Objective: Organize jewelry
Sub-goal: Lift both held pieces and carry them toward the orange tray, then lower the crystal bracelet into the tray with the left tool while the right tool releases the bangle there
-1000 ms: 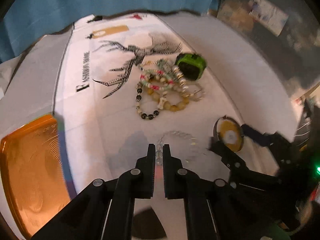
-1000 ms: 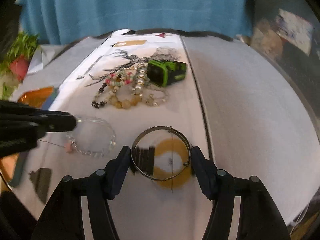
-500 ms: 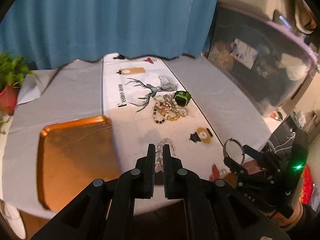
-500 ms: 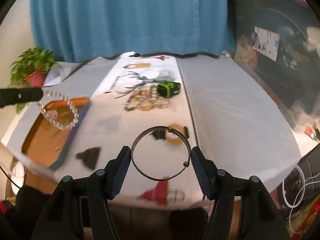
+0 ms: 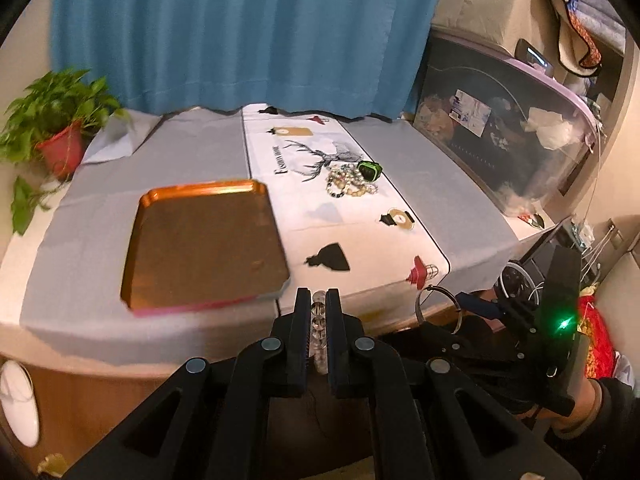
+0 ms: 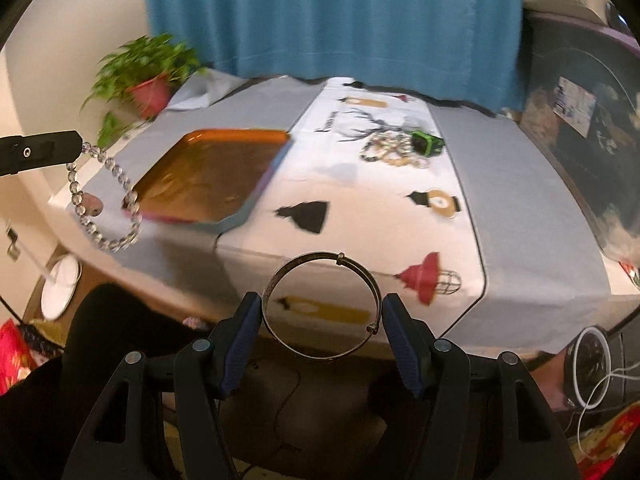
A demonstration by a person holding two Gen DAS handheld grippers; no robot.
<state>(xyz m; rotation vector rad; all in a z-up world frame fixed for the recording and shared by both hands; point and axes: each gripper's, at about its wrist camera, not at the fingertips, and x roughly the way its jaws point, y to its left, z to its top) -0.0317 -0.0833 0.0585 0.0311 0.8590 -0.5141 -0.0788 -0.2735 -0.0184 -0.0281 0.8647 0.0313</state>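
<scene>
The left gripper (image 5: 318,312) pinches a clear bead bracelet (image 6: 105,196); the right gripper (image 6: 322,316) holds a metal bangle (image 6: 322,306) across its width. The orange tray (image 5: 204,244) lies farther, toward the left, nearer the left gripper.

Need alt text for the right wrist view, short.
The right tongs grip a thin metal bangle above the table edge. At left, the left tongs dangle a clear bead bracelet near an orange tray; more jewelry lies beyond.
</scene>
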